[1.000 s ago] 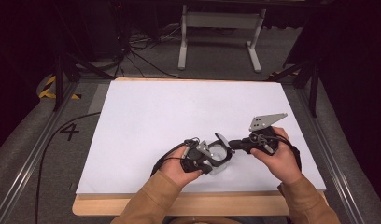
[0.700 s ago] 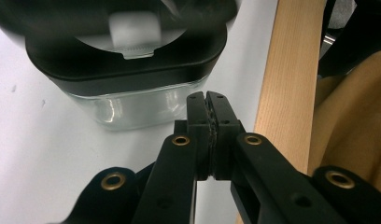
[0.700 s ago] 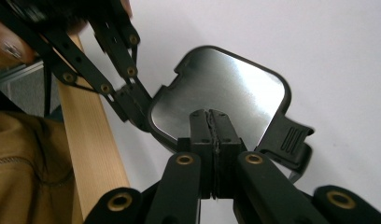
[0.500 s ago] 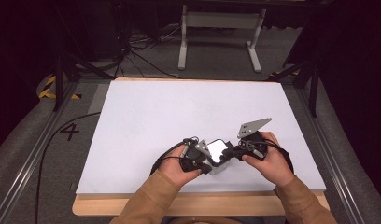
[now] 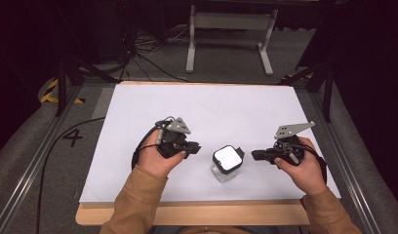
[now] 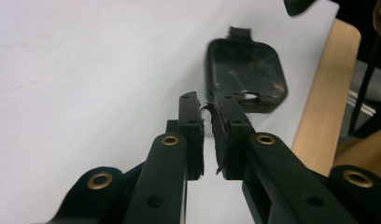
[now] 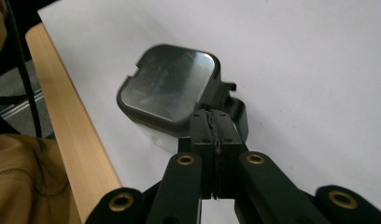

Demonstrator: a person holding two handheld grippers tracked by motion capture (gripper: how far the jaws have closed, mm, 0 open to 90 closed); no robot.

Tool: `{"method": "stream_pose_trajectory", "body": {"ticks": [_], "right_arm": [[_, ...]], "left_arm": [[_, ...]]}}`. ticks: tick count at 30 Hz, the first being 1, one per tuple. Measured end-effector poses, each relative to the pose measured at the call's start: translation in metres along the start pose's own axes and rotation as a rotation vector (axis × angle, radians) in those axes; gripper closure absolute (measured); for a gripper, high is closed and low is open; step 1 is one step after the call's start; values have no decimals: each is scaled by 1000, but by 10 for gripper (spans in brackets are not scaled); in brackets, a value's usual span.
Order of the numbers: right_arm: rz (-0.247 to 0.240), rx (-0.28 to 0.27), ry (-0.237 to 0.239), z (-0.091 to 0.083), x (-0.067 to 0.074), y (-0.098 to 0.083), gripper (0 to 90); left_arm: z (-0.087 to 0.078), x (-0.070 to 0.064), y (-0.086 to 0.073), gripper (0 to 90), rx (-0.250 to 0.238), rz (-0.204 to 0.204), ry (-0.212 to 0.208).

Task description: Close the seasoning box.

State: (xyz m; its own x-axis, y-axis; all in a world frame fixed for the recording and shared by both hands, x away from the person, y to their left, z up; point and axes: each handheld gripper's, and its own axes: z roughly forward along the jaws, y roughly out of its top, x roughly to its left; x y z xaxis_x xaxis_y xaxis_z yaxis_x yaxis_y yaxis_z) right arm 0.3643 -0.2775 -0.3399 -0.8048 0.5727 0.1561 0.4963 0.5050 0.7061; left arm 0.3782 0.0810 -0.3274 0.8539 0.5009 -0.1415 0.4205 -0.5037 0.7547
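While both forearms are reaching in from the near edge of the table [image 5: 138, 107], a small clear container [image 5: 225, 165] with a dark-rimmed square lid [image 5: 228, 157] is standing between the two tools. The left hand-held gripper [image 5: 193, 147] is sitting well to the container's left, its jaws showing a narrow gap in the left gripper view, with nothing between them. The right hand-held gripper [image 5: 254, 155] is pointing at the container from just beside it; in the right gripper view its jaws are pressing flat together, empty, their tips lying in front of the lid's tab [image 7: 226, 88]. The container is resting near the table's wooden front edge [image 7: 72, 121].
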Motion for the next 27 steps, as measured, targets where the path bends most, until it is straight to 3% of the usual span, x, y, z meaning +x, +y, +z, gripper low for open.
{"method": "stream_pose_trajectory", "body": {"ticks": [9, 11, 17, 27], "right_arm": [[4, 56, 34, 15, -12, -8, 900], [-21, 81, 48, 23, -13, -9, 900], [-50, 134, 55, 40, -13, -11, 900], [-35, 158, 31, 54, -22, -10, 900]], "left_arm": [[-17, 13, -7, 796, -56, -65, 56], [-19, 16, -9, 794, -46, -70, 89], [-19, 19, -12, 791, -28, -69, 104], [-22, 17, -18, 776, -19, -78, 118]]}}
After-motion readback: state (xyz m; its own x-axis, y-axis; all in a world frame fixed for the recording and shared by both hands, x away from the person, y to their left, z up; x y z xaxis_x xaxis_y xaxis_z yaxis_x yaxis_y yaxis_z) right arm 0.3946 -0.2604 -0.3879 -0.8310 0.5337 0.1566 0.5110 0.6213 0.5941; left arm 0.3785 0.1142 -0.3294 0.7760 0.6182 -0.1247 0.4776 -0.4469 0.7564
